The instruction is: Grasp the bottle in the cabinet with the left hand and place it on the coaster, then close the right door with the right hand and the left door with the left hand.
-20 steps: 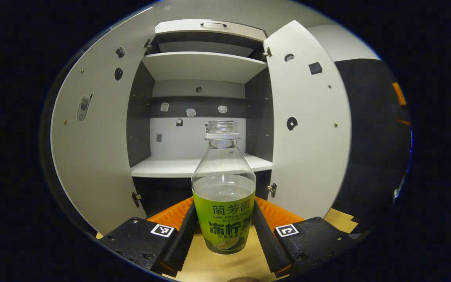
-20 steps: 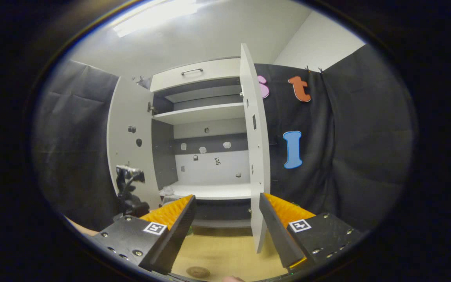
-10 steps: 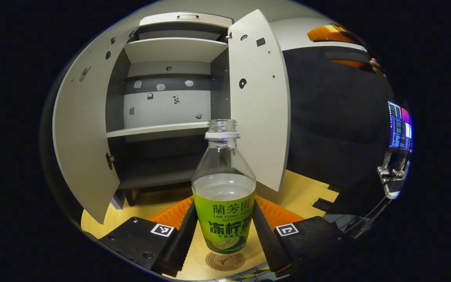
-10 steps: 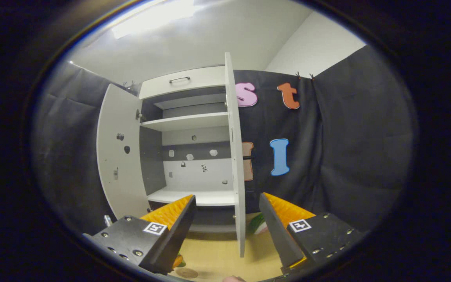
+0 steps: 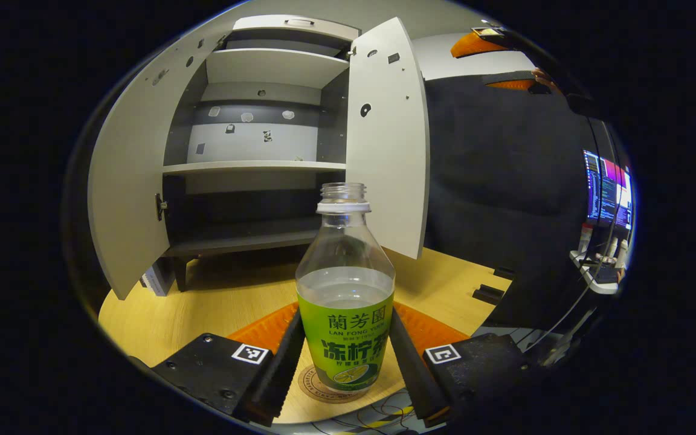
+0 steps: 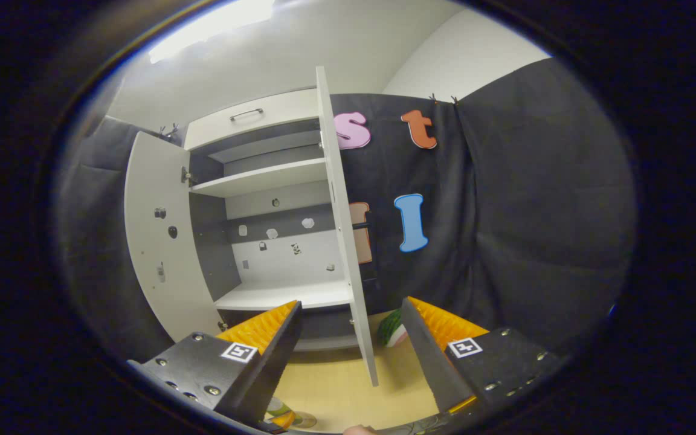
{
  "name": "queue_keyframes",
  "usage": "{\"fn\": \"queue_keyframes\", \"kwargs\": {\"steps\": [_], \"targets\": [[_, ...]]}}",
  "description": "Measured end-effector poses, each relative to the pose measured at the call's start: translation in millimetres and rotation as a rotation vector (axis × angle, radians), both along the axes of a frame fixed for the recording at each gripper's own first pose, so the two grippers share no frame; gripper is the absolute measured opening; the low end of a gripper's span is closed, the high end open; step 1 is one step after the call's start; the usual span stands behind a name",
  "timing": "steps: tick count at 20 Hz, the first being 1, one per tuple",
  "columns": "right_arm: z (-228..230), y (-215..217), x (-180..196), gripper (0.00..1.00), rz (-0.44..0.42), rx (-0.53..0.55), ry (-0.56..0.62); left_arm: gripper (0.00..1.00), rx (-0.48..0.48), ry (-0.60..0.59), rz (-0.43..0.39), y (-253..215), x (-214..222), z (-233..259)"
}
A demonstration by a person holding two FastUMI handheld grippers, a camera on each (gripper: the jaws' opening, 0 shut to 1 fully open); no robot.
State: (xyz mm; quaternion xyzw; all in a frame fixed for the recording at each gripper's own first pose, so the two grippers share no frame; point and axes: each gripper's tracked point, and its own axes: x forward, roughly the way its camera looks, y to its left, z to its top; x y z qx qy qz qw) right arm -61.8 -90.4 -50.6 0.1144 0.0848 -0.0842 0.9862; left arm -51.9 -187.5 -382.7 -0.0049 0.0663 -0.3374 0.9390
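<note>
The left gripper grips the bottle above the coaster, while the right gripper is open.

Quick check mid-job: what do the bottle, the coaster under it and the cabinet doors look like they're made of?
Bottle: clear thin plastic, glossy; the liquid shows through, with a green printed wrap label.
Coaster: matte brown disc with a dark printed ring, probably cork or wood; most of it is hidden.
Cabinet doors: flat white laminated board, it seems, matte, with round hinge holes and small screws on the inner face.
</note>
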Motion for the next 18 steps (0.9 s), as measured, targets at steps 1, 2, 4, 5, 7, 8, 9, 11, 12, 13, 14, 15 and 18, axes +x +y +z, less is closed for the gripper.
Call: {"fn": "queue_keyframes", "kwargs": {"steps": [1, 2, 4, 5, 7, 8, 9, 11, 12, 13, 14, 15, 18], "targets": [[3, 0, -3, 0.99, -0.008, -0.007, -0.001, 0.79, 0.001, -0.012, 0.006, 3, 5, -2], [5, 3, -5, 0.99, -0.011, -0.013, -0.001, 0.80, -0.004, -0.005, 0.009, 4, 9, -7], [7, 6, -11, 0.94, -0.017, -0.027, 0.000, 0.80, -0.022, 0.036, 0.003, 3, 12, -17], [9, 7, -14, 0.99, -0.022, -0.030, 0.002, 0.80, -0.023, 0.040, -0.001, 2, 13, -18], [9, 9, -20, 0.99, -0.029, -0.033, 0.006, 0.80, 0.005, 0.036, -0.026, 0, 11, -22], [9, 10, -23, 0.99, -0.033, -0.034, 0.010, 0.80, 0.008, 0.017, -0.034, 1, 10, -19], [8, 11, -26, 0.99, -0.035, -0.035, 0.015, 0.80, 0.003, 0.006, -0.043, 1, 10, -17], [5, 12, -28, 0.94, -0.046, -0.038, 0.026, 0.79, 0.014, 0.003, -0.065, -2, 6, -23], [5, 15, -28, 0.99, -0.046, -0.035, 0.027, 0.81, 0.040, 0.005, -0.061, 0, 7, -30], [4, 20, -28, 0.99, -0.041, -0.033, 0.031, 0.81, 0.070, 0.007, -0.056, 3, 7, -36], [4, 23, -28, 0.99, -0.037, -0.035, 0.033, 0.82, 0.088, 0.001, -0.044, 6, 9, -36], [3, 27, -28, 0.99, -0.028, -0.039, 0.033, 0.83, 0.100, -0.002, -0.031, 10, 12, -36], [-1, 36, -23, 0.94, -0.011, -0.050, 0.043, 0.92, 0.091, 0.008, -0.041, 9, 11, -35]]}}
